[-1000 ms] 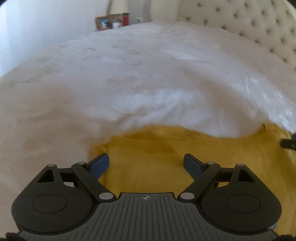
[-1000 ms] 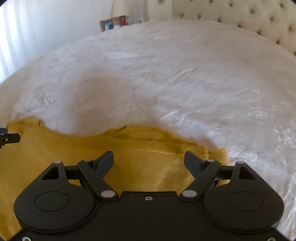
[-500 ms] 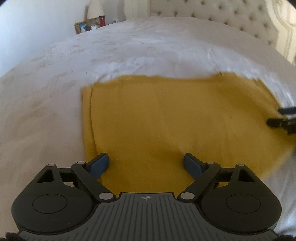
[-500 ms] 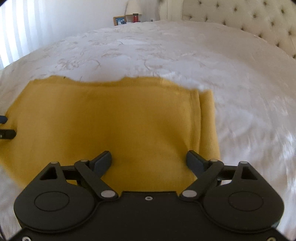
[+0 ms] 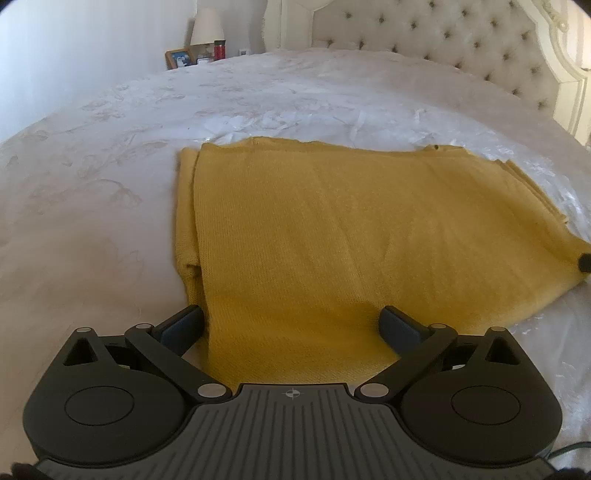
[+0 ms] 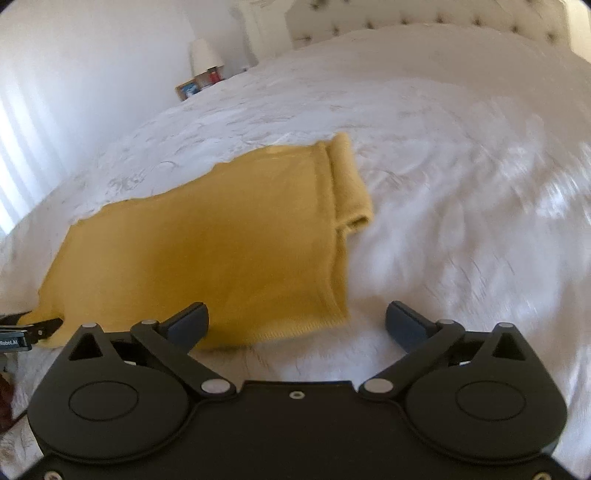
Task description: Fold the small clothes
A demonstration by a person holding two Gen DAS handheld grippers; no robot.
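Note:
A mustard-yellow knit garment (image 5: 351, 236) lies folded flat on the white bed cover; it also shows in the right wrist view (image 6: 207, 243), with a folded sleeve along its right side. My left gripper (image 5: 293, 325) is open, its fingers spread over the garment's near left edge, holding nothing. My right gripper (image 6: 297, 321) is open and empty, above the garment's near right corner and the bed. The right gripper's tip shows at the left view's right edge (image 5: 584, 262). The left gripper's tip shows at the right view's left edge (image 6: 40, 326).
The white embroidered bed cover (image 5: 110, 166) spreads all around. A tufted headboard (image 5: 443, 40) stands at the back right. A nightstand with a lamp (image 5: 206, 27), a picture frame (image 5: 177, 59) and a red bottle stands at the far back.
Both grippers have pulled back and risen from the garment's far edge. The garment now shows whole and folded. The right view has swung to the right.

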